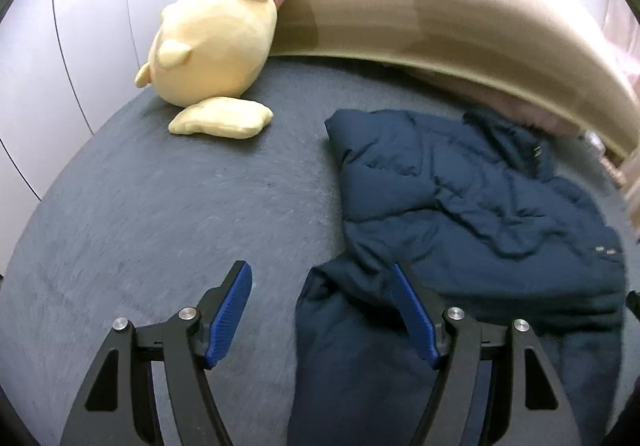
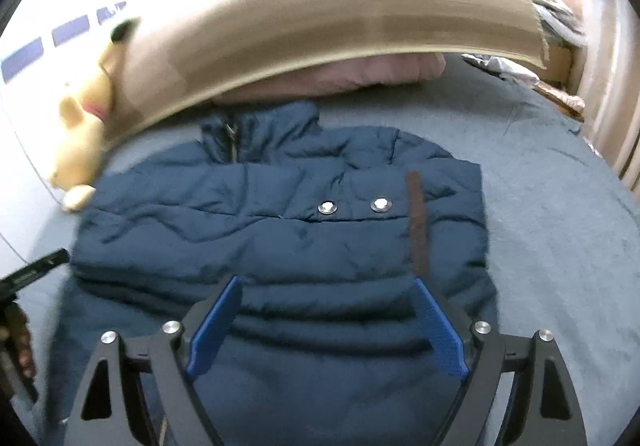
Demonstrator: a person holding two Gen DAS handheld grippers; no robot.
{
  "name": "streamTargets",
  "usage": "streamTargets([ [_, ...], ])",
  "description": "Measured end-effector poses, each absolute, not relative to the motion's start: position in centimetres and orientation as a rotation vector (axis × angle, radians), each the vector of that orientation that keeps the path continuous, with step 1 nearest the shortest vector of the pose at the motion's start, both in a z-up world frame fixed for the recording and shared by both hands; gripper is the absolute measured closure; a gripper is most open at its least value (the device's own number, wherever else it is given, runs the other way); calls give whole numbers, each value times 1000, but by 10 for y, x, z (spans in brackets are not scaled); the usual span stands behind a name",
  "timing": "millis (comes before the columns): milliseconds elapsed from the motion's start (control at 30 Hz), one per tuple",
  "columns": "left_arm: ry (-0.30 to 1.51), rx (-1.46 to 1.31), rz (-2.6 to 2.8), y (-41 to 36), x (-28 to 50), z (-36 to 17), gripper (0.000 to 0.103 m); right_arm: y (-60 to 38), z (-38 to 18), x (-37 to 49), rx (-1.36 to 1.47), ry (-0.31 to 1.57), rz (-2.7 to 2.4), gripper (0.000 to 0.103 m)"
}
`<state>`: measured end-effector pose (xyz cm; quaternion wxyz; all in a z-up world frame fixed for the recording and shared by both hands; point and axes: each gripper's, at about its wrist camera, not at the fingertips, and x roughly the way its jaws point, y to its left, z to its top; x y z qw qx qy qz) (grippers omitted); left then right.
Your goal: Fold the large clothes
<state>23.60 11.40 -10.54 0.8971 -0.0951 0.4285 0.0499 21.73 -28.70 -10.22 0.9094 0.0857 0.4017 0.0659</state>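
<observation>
A dark blue puffer jacket (image 2: 280, 238) lies spread on the grey-blue bed (image 2: 560, 226), with two metal snaps (image 2: 328, 207) and a brown strip (image 2: 416, 222) on its front. My right gripper (image 2: 327, 283) hovers over the jacket's lower part, jaws wide apart and pressing on nothing. In the left wrist view the jacket (image 1: 480, 206) lies to the right. My left gripper (image 1: 320, 274) stands open at its left edge, where a fold of blue cloth (image 1: 344, 346) lies loose between the fingers. That gripper's black body (image 2: 36, 270) and a hand show at the right wrist view's left edge.
A yellow plush toy (image 1: 216, 34) leans against the tan headboard (image 1: 400, 6) at the far left of the bed. A pink pillow (image 2: 340, 74) lies under the headboard behind the jacket. White wardrobe doors (image 1: 60, 46) stand to the left. Bare sheet (image 1: 180, 206) stretches left of the jacket.
</observation>
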Motion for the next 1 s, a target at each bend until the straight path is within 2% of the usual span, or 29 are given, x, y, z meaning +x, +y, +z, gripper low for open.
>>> streamTargets([
  [233, 875, -276, 7, 147, 161, -98, 30, -363, -99, 141, 388, 855, 163, 14],
  [433, 933, -329, -57, 161, 81, -112, 30, -415, -134, 59, 508, 945, 136, 14],
  [600, 973, -336, -107, 152, 35, -126, 29, -424, -170, 10, 656, 1012, 180, 14],
  [1000, 1002, -254, -48, 124, -16, -131, 29, -403, -181, -42, 816, 969, 313, 14],
])
